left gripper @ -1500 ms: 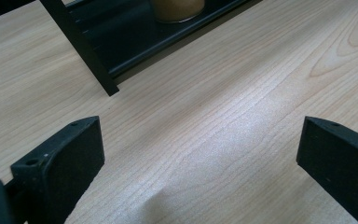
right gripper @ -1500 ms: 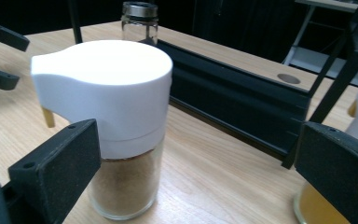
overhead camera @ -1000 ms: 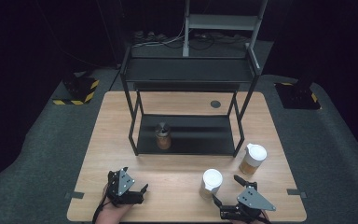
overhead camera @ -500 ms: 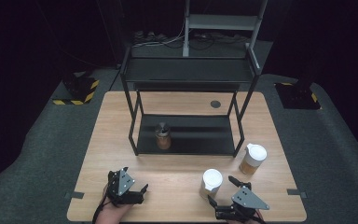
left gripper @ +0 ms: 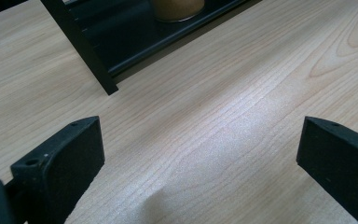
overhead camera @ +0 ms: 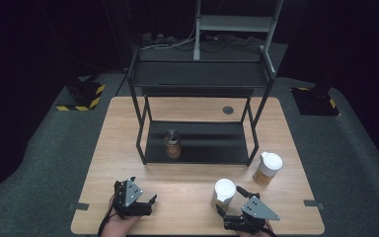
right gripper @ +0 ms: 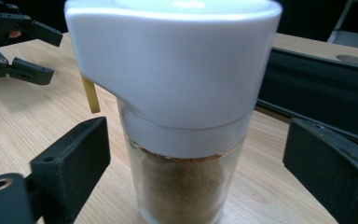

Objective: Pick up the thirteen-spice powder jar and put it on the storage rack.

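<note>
Grasp in progress: right gripper (overhead camera: 227, 200) closing around white-lidded jar (overhead camera: 223, 193), not yet pinching.

Jar with brown powder stands upright on the worktop (overhead camera: 187, 185) near the front edge, about 5 o'clock from the black shelf rack (overhead camera: 200, 79). In the right gripper view the jar (right gripper: 177, 116) sits between the jaws, which have just been closing, with gaps visible on both sides. Next move probably calls for closing further until the pads press the glass below the lid, then lifting straight. A second white-lidded jar (overhead camera: 268, 168) stands at 2 o'clock from it; a dark-lidded jar (overhead camera: 172, 143) is on the rack's lower shelf. Left gripper (overhead camera: 143, 202) rests at 9 o'clock, jaws spread, nothing between.
</note>
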`<action>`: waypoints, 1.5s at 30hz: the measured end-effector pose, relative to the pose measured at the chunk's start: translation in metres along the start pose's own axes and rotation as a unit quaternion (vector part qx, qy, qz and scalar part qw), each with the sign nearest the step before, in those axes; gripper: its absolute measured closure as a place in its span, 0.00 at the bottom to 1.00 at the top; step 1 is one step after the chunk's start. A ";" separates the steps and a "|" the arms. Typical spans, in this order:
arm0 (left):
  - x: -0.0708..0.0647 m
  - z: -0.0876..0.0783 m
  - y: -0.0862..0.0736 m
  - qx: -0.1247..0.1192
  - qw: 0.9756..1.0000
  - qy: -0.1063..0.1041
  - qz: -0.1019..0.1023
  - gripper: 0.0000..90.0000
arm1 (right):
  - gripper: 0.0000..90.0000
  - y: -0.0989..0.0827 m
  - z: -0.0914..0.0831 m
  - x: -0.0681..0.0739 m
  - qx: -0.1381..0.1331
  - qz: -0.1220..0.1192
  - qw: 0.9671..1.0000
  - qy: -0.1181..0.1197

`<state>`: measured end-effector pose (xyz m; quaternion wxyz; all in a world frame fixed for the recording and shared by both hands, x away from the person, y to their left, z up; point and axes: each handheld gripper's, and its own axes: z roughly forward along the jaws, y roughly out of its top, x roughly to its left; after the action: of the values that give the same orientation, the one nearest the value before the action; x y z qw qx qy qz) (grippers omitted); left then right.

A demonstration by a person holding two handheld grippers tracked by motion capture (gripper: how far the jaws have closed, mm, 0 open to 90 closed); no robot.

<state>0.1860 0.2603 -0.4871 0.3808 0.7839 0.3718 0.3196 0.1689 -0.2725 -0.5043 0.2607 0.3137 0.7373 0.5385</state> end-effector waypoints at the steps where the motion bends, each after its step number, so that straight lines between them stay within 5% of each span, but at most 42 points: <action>1: 0.000 0.000 0.000 0.000 1.000 0.000 0.000 0.01 | 0.10 -0.001 0.001 0.001 -0.001 -0.003 1.000 -0.001; 26: 0.000 0.000 0.000 0.000 1.000 -0.001 -0.001 0.01 | 0.33 -0.013 0.008 0.000 -0.042 -0.004 0.999 0.011; 45: 0.002 0.000 0.000 0.000 1.000 -0.003 -0.002 0.01 | 0.34 -0.012 0.008 0.003 -0.042 -0.014 0.999 0.006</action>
<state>0.1868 0.2616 -0.4867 0.3825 0.7839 0.3727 0.3167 0.1702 -0.2677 -0.5184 0.2767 0.2894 0.7200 0.5668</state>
